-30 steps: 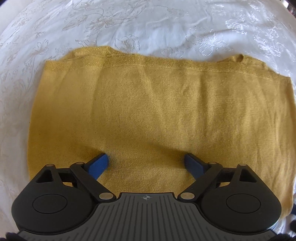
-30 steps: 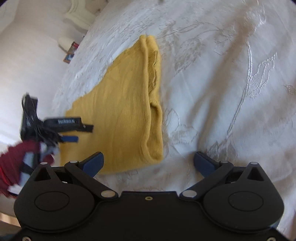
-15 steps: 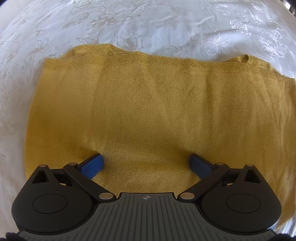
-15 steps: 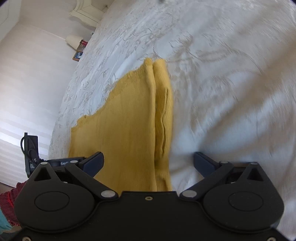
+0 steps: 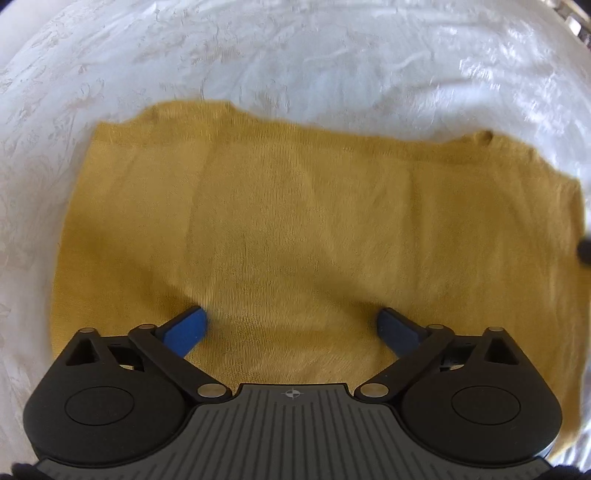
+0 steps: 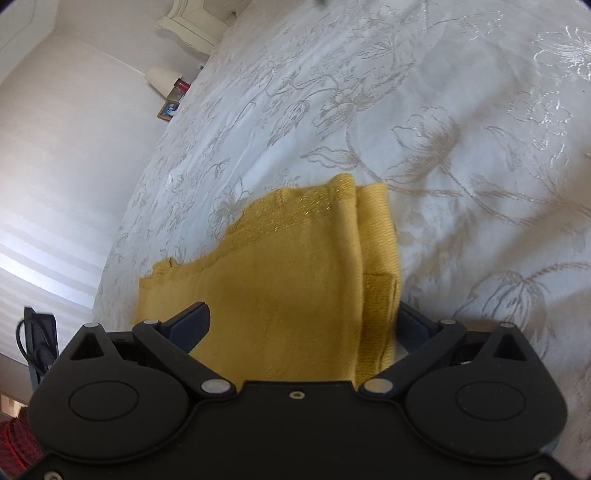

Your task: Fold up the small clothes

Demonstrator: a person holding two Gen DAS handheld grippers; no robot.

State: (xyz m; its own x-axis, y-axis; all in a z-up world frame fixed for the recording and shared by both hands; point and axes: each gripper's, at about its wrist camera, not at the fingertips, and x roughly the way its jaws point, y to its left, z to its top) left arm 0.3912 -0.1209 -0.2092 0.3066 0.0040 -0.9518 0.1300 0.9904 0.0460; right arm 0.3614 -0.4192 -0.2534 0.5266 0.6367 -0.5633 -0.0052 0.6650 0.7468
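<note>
A mustard-yellow knit garment [image 5: 314,236] lies folded flat on a white embroidered bedspread [image 5: 295,55]. My left gripper [image 5: 291,325] is open, its blue fingers spread wide just over the garment's near edge. In the right wrist view the same garment [image 6: 295,273] shows with its folded, layered edge on the right side. My right gripper [image 6: 303,325] is open and straddles the garment's near end; its right finger [image 6: 413,325] is partly hidden behind the folded edge.
The bedspread [image 6: 443,110] stretches far beyond the garment. At the far left in the right wrist view stand a white nightstand [image 6: 192,22] with small items, a striped wall, and a black device with cables [image 6: 37,339].
My right gripper has moved onto the garment's end, from beside its folded edge to straddling it. My left gripper has drawn back a little, so the garment looks farther off.
</note>
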